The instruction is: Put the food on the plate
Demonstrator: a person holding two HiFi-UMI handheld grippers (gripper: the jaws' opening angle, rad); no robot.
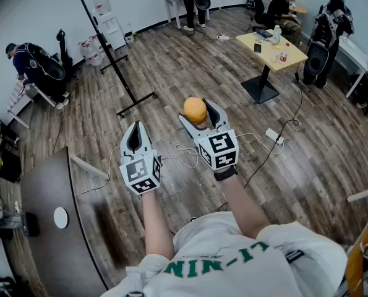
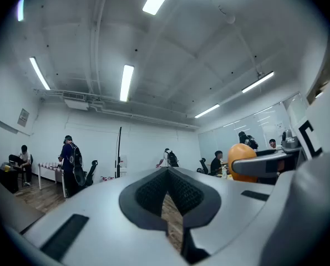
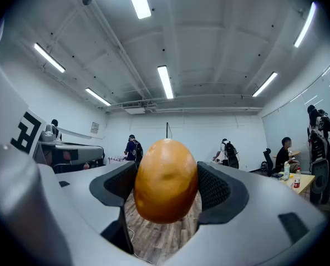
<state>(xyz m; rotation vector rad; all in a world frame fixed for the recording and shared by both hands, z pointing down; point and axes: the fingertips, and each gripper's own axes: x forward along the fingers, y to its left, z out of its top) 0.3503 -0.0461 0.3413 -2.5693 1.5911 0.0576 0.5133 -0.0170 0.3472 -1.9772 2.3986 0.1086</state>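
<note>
The food is a round orange-brown piece (image 1: 195,111), held up in the air above the wooden floor. My right gripper (image 1: 196,106) is shut on it, one pad pressing on each side. In the right gripper view the food (image 3: 166,179) fills the gap between the dark pads (image 3: 216,186). My left gripper (image 1: 137,142) is held beside it, to the left and a little nearer me, shut with nothing in it. In the left gripper view its tips (image 2: 167,173) meet, and the food (image 2: 239,158) shows at the right. I see no clear plate; a small white disc (image 1: 60,217) lies on a dark table.
The dark table (image 1: 44,240) stands at lower left. A black stand (image 1: 112,60) rises on the floor ahead, with cables and a power strip (image 1: 274,135) to the right. A yellow table (image 1: 270,48) and several people are at the back of the room.
</note>
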